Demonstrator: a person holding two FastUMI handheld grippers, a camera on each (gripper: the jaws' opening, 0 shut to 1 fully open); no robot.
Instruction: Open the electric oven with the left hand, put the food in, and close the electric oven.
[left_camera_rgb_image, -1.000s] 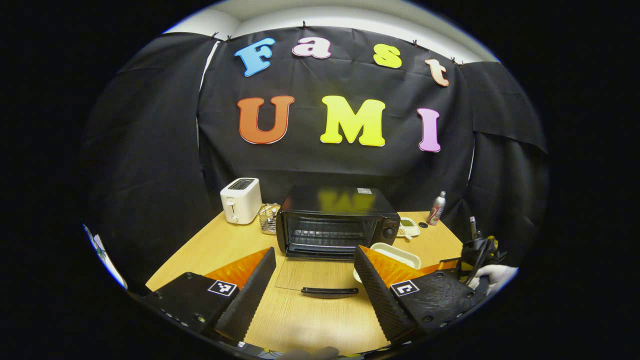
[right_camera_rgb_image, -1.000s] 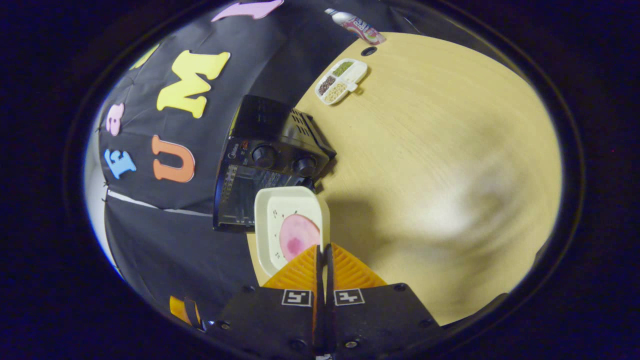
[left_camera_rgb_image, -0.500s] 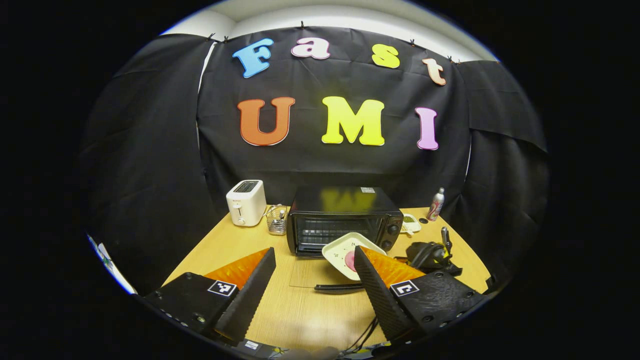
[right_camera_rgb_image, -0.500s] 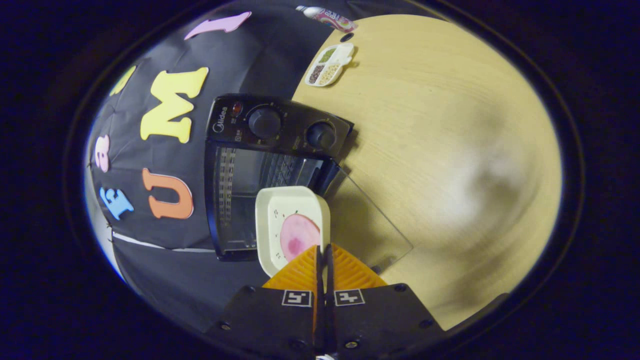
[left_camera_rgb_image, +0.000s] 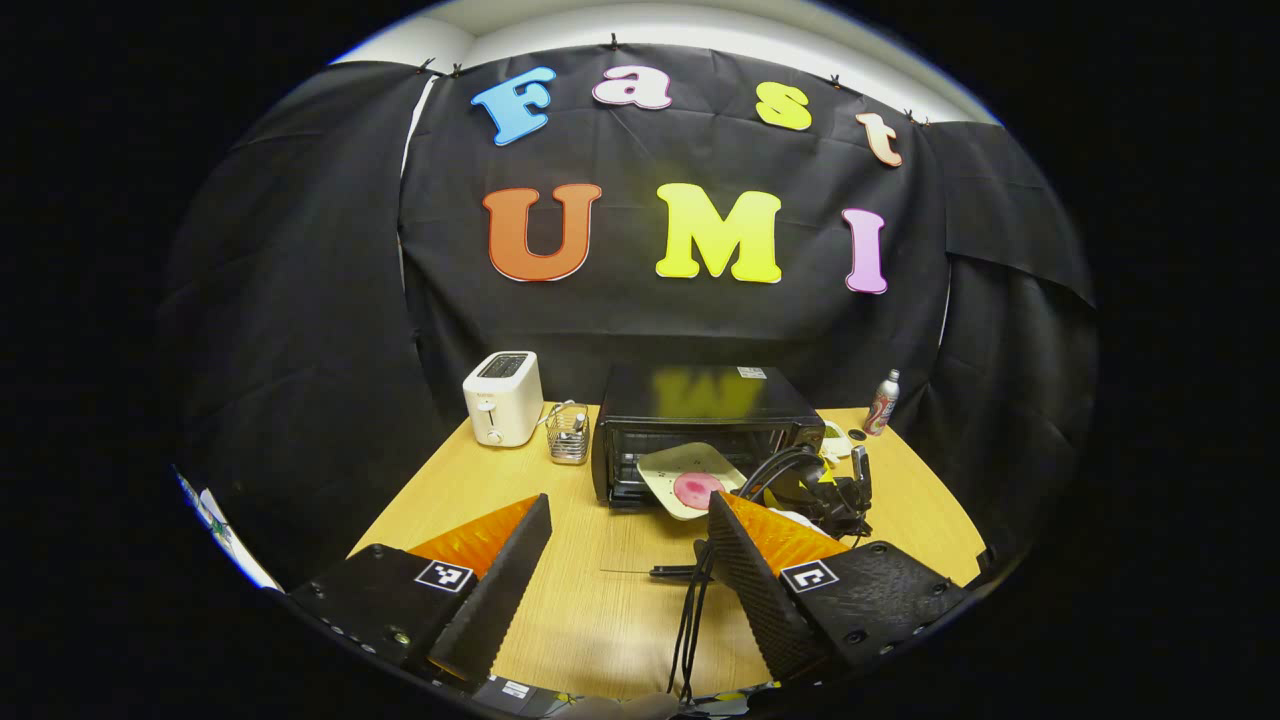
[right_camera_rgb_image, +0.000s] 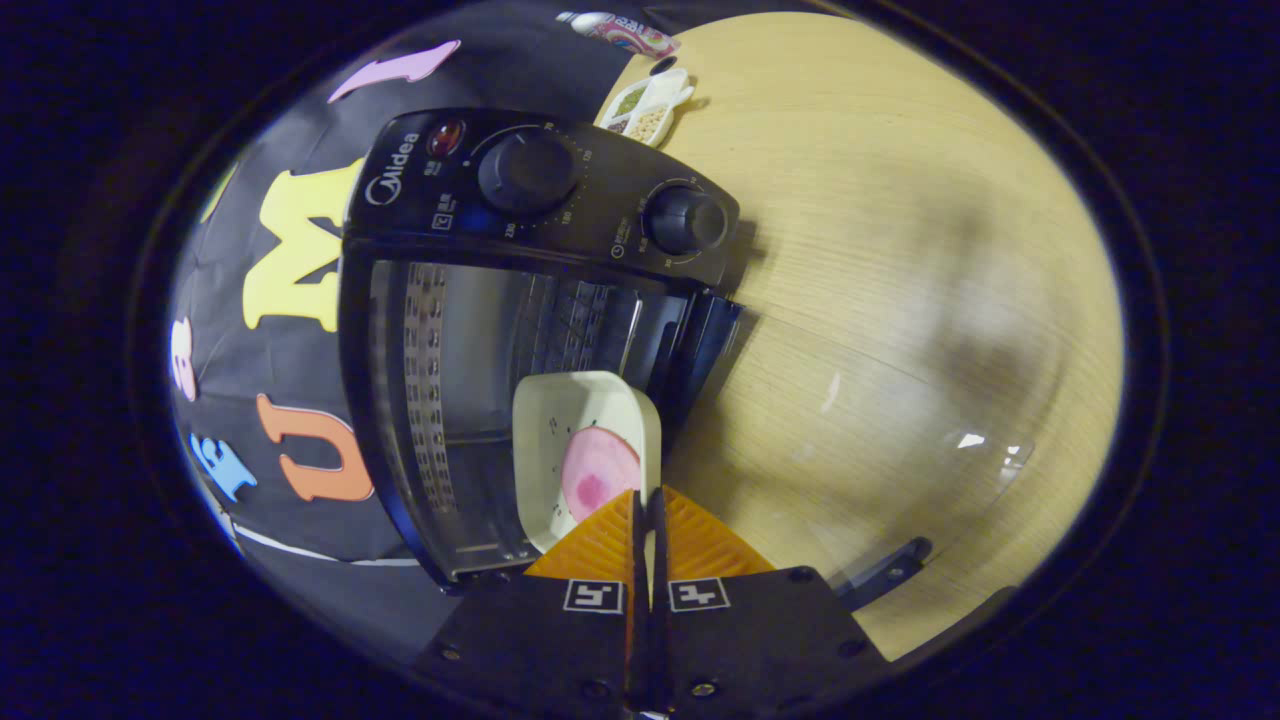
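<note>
Now, at lower centre of the right gripper view, right gripper pinched narrow on the rim of the food dish, long axis pointing into the open electric oven just ahead; left gripper spread wide, idle, well back over the bench.

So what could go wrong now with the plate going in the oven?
The right gripper pinches only the rim of the plate, which looks tilted in the left gripper view, so the pink food might slide off. The plate could also bump the frame of the oven. The open glass door lies low underneath, where the cables might snag it.
</note>
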